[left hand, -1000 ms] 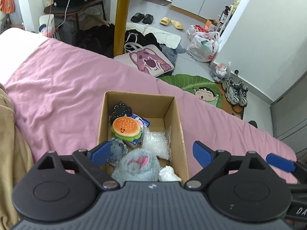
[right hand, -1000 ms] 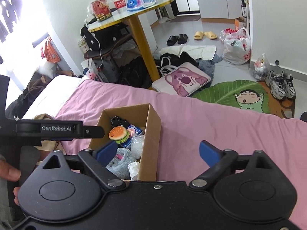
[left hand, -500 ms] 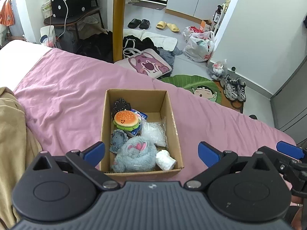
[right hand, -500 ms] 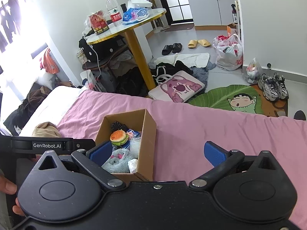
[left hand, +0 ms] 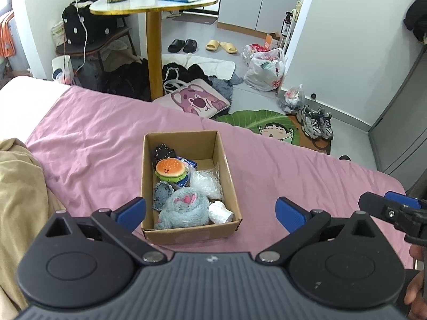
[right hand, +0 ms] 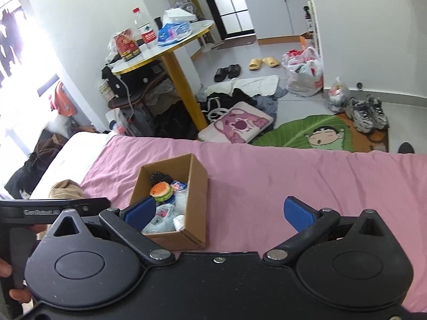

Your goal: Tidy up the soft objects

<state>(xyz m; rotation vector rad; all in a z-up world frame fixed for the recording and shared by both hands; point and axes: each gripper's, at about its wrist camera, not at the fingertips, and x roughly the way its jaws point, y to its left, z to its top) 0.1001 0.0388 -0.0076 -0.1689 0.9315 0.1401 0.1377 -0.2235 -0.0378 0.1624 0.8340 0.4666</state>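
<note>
Left wrist view, entry one: left gripper (left hand: 210, 214), jaws spread wide, nothing between them. Its blue fingertips (left hand: 132, 210) flank the near end of the cardboard box (left hand: 229, 184), which lies dead ahead, long axis running straight away from the tool, on the pink bedsheet (left hand: 93, 144).

Contents, counted from the box's near wall outward:
- fluffy blue plush (left hand: 184, 208), against the near wall, left of centre;
- white crumpled piece (left hand: 220, 212), near right corner, touching the plush;
- small grey plush (left hand: 162, 190), along the left wall;
- clear bag of beads (left hand: 206, 181), right of centre;
- burger toy (left hand: 170, 169), beyond the grey plush, lying on a blue packet (left hand: 186, 163);
- dark knitted piece (left hand: 162, 152), far left corner.

No soft item shows loose on the sheet around the box.

Right wrist view, entry two: right gripper (right hand: 218, 214), jaws likewise spread and empty. From it the box (right hand: 198, 194) sits ahead and to the left, behind its left finger, long axis slanting away.

Judgement: left gripper is the nearer and squarer to the box; any next move into it favours that hand, coming down along the long axis.
</note>
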